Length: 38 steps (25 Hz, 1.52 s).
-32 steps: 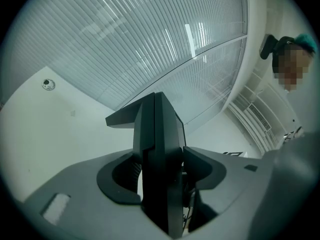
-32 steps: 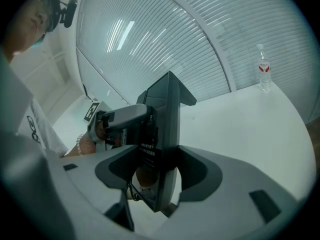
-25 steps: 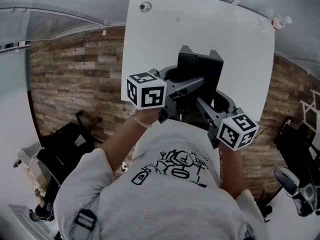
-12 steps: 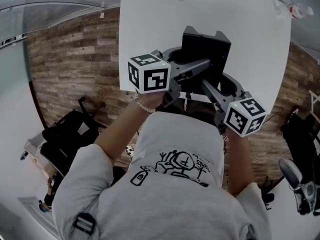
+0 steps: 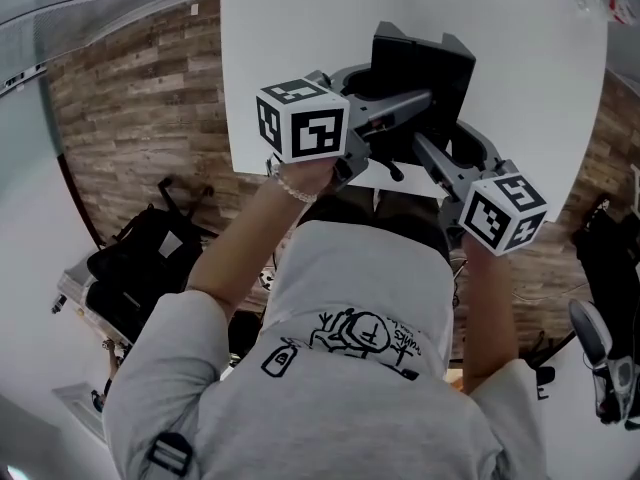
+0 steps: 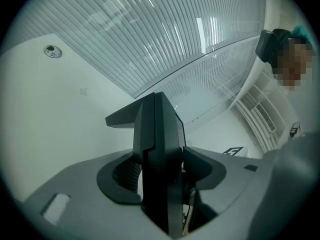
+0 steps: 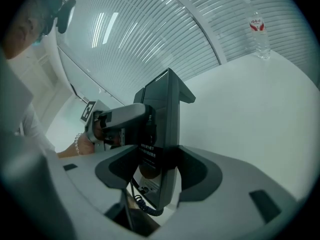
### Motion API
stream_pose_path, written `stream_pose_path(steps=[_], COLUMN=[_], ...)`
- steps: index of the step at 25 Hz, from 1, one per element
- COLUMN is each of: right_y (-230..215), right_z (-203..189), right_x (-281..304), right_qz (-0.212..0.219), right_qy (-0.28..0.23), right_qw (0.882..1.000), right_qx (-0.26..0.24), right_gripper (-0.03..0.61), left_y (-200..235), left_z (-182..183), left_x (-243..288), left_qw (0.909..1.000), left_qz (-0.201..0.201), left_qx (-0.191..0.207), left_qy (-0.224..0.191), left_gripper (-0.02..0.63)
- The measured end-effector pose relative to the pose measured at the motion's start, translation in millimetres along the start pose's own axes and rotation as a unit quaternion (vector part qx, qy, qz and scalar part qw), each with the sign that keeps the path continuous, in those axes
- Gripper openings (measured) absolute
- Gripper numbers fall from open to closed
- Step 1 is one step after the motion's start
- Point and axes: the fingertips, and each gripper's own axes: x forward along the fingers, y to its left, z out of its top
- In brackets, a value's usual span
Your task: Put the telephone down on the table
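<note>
On our left, the left gripper (image 6: 159,176) had its jaws roughly half apart and clamped on the telephone (image 6: 159,129), with pads pressing both sides of the black body, which that view showed edge-on. The grip looked firm, with no gap at either pad.

At centre, the telephone hung between both grippers over the near edge of the white table (image 5: 300,28). We couldn't tell whether its underside was touching the top, since no view showed the base.

Handling, as we judged it:
- Rigid plastic shell, so no give under the pads; clamp force alone carried it.
- Smooth, glossy sides, likely slippery, so we'd want both grips kept square.
- Moderately heavy for one gripper, so a two-sided hold made sense.
- Best purchase looked to be on the opposite side edges of the body, low and near the middle, which is about where the pads sat.
- Not delicate, but a hard drop could crack the casing.

Below it, the coiled cord (image 7: 142,204) dangled loose. We saw a risk of it getting trapped under the base on set-down.

On our right, the right gripper (image 7: 161,171) was likewise partly open and closed on the telephone's other side.

Far right, a water bottle (image 7: 257,31) stood well apart and out of the way.
</note>
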Motion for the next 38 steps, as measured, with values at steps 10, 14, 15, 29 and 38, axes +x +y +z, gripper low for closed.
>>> stream_pose_path(steps=[10,14,15,29,38], right_y=[-37.4,-45.2,-46.9,-63.8,-66.0], right_z=[-8.5,-11.3,-12.7,-27.6,-29.1], right_x=[31.2,35.7,37.2,47.7,48.9], right_qz=[-0.009,-0.012,-0.013,-0.024,-0.019], right_qy=[0.011,0.013,0.014,0.023,0.016], right_qw=[1.000,1.000,1.000,0.999,1.000], right_qx=[0.018,0.020,0.021,0.019,0.019], right_gripper=[0.236,0.236,0.236,0.236,0.236], left_y=[45.5,52.6,54.8,65.9,66.7], left_z=[-8.7,-11.4,-12.8,-25.9,-27.7], left_x=[24.0,29.5,30.4,40.6,42.8], left_qw=[0.9998,0.9998,0.9998,0.9995,0.9991], left_qz=[0.000,0.000,0.000,-0.004,0.002], left_qx=[-0.015,-0.012,-0.013,0.023,0.028], left_qy=[0.014,0.017,0.017,0.023,0.033], left_gripper=[0.258,0.259,0.259,0.261,0.270])
